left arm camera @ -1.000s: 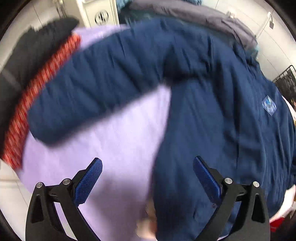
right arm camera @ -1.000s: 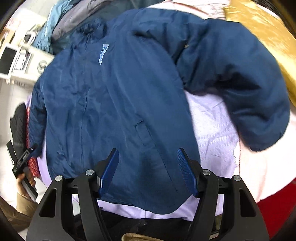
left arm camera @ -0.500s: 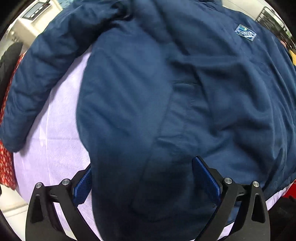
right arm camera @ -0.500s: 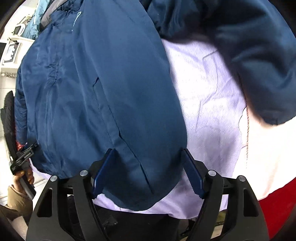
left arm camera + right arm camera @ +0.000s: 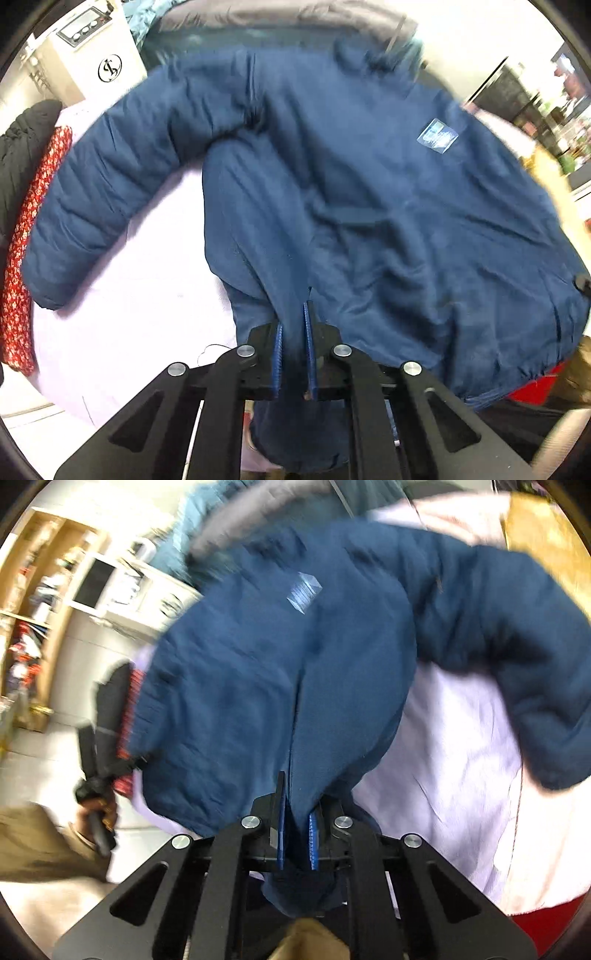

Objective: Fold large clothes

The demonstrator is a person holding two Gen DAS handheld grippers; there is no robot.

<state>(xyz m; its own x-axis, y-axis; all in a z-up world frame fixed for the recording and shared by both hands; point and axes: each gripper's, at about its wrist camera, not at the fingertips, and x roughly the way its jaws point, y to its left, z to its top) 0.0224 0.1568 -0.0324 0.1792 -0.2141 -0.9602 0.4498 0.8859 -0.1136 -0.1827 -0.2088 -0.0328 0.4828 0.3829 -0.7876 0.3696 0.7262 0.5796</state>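
— Listing item one: our left hand-held gripper (image 5: 293, 343), black frame with blue ribbed pads, jaws drawn nearly together, a fold of the navy blue padded jacket (image 5: 369, 221) pinched between them at its near hem.

— Agreed. Item two: our right hand-held gripper (image 5: 295, 834), same build, jaws likewise closed to a narrow gap on a bunched fold of the same navy blue padded jacket (image 5: 277, 672) at the hem.

— Position of the jacket?

— We record it spread front-up on the pale lilac sheet (image 5: 140, 295), collar at the far end, hem nearest us and pulled up into both grips. A pale blue rectangular chest patch (image 5: 437, 134) shows on the front; the right wrist view shows it too (image 5: 304, 590).

— Sleeves?

— One quilted sleeve (image 5: 96, 206) lies bent outward over the lilac sheet in the left wrist view. The other sleeve (image 5: 517, 657) arcs over the pale lilac sheet (image 5: 454, 757) in the right wrist view.

— Surroundings?

— We note a red floral-print cloth (image 5: 26, 243) at the sheet's left edge, a black garment (image 5: 22, 147) beside it, a grey garment (image 5: 295, 14) beyond the collar, and a white appliance with a round emblem (image 5: 99, 62). The right wrist view is blurred; a bare hand (image 5: 98, 808) gripping a dark handle shows at lower left.
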